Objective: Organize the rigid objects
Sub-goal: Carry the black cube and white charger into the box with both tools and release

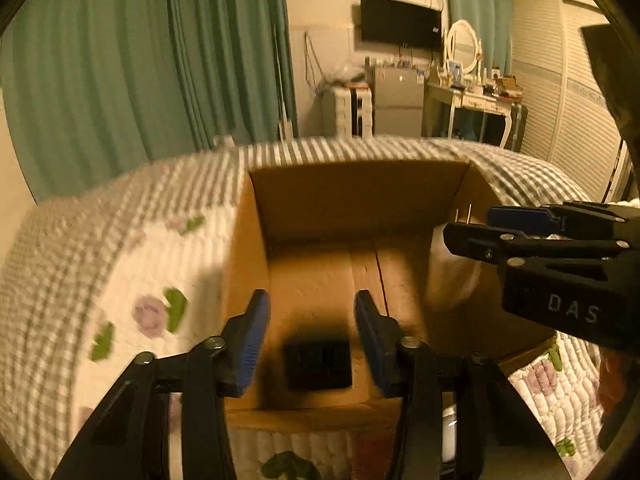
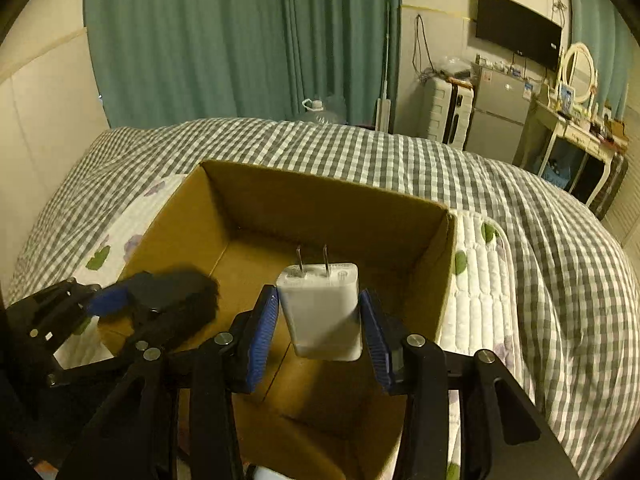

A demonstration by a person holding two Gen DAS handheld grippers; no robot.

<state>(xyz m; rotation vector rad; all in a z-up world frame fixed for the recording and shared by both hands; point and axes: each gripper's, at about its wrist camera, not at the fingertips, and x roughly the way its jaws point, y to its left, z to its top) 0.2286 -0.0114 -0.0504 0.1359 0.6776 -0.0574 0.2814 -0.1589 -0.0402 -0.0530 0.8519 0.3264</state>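
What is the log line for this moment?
left claw open above box | black object inside box | right claw: white charger between pads

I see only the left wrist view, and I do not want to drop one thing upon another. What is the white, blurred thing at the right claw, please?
Observer: The right wrist view shows it sharply. It is a white charger with two metal prongs, between the pads of the right claw.
Operator: Does the claw press on it?
Observer: I cannot tell. The pads stand close at its two sides, near the pronged end.
Operator: What lies in the box under it?
Observer: Only the bare floor of the cardboard box. The black object is off to the left of the charger.
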